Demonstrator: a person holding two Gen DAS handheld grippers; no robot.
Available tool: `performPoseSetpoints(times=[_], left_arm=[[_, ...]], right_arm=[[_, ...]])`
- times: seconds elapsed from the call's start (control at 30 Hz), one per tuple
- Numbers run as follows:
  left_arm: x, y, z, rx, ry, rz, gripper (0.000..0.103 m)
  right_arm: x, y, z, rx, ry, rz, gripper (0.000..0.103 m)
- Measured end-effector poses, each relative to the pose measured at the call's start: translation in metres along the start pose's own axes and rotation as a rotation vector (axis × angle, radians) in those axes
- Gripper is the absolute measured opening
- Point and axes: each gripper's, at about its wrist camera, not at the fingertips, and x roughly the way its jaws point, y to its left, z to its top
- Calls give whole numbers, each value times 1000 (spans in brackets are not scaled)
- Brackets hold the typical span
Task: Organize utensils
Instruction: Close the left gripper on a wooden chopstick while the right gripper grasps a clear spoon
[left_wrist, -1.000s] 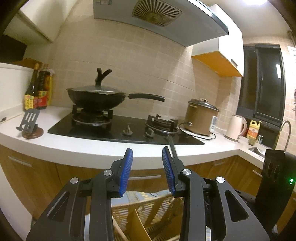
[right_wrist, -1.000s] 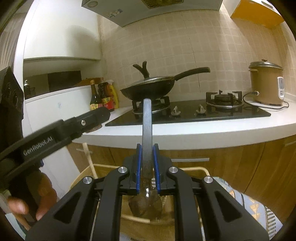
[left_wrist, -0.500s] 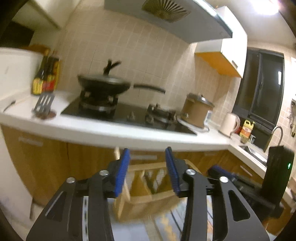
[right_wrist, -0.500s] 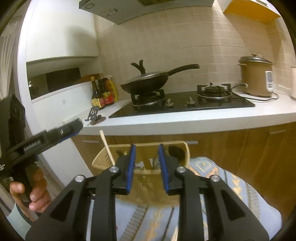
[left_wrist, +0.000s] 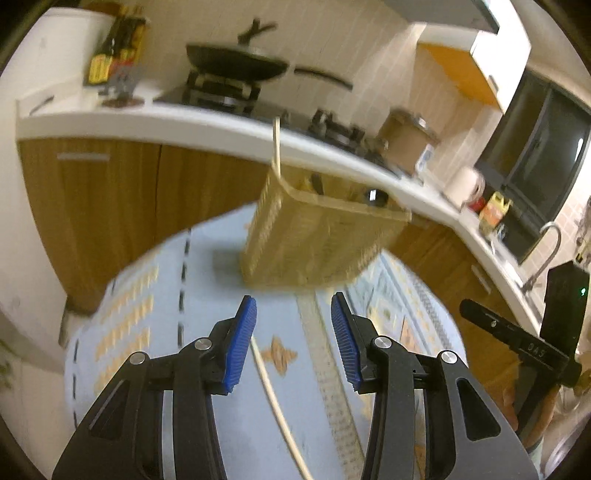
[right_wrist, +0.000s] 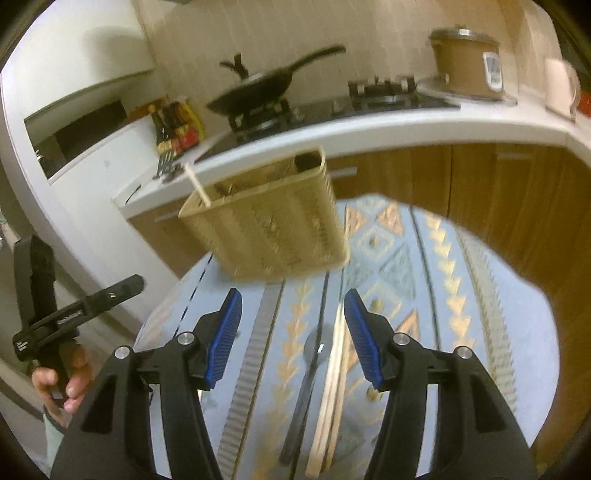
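Observation:
A woven utensil basket (left_wrist: 317, 236) (right_wrist: 273, 225) stands on a round table with a blue patterned cloth (left_wrist: 207, 295) (right_wrist: 461, 295). A pale chopstick (left_wrist: 276, 147) (right_wrist: 197, 186) sticks up from it, and dark utensils show inside. My left gripper (left_wrist: 293, 321) hangs open above the cloth, over a loose pale chopstick (left_wrist: 277, 402). My right gripper (right_wrist: 293, 310) has its jaws opening with nothing between them; below it lie wooden chopsticks (right_wrist: 330, 387) and a dark-handled spoon (right_wrist: 306, 384). Each view shows the other gripper off to the side.
Behind the table runs a white counter (left_wrist: 147, 122) with wooden cabinets (left_wrist: 110, 206), a black wok (right_wrist: 258, 88) on a gas hob, sauce bottles (right_wrist: 177, 129), a rice cooker (right_wrist: 465, 62) and a kettle (left_wrist: 463, 181). A sink tap (left_wrist: 550, 243) is at the right.
The right gripper let go of the dark utensil, which now rests in the basket. Both grippers drew back from the basket and tilted down toward the table.

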Motion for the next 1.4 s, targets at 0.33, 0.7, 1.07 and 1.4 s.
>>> performPoseSetpoints(times=[0.33,0.7,1.07,1.4], left_arm=[[52,9,-33,7,239,18,29],[88,7,-60,41,341,75,20],[104,-8,-54,108,362,118,20],[112,-22,-55,150,325,184,3]], right_arm=[[44,17,-40,-46,203,-16,36],[85,16,-64,-29,363,-89,30],[116,19,-49,-71,397,-174,30],[123,38,-49,-215,407,-216,10]])
